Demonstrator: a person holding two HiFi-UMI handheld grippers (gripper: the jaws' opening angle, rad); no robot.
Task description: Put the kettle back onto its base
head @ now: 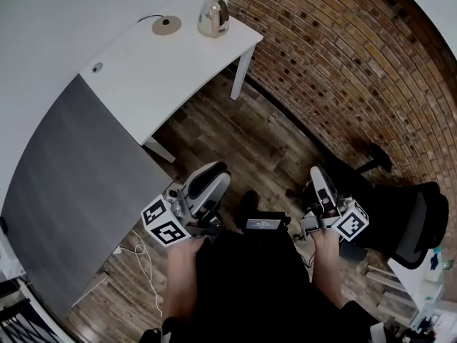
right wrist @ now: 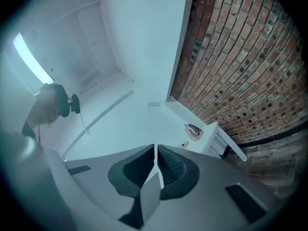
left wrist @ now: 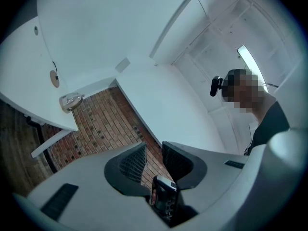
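A shiny metal kettle [head: 213, 16] stands on the far corner of a white table [head: 157, 70], next to its round base [head: 166, 25], a little apart from it. Both grippers are held close to my body over the wooden floor, well short of the table. My left gripper [head: 214, 175] has a narrow gap between its jaws and nothing in it. The right gripper [head: 319, 174] is shut and empty. In the left gripper view [left wrist: 153, 150] the kettle [left wrist: 70, 101] and base [left wrist: 55, 79] show far off. The right gripper view [right wrist: 155, 150] shows the kettle [right wrist: 194, 130] too.
A grey desk top [head: 64, 191] fills the left side below the white table. A brick wall [head: 343, 63] runs along the right. A black office chair [head: 410, 224] stands at the right, and white cables [head: 146, 259] lie on the wooden floor [head: 235, 131].
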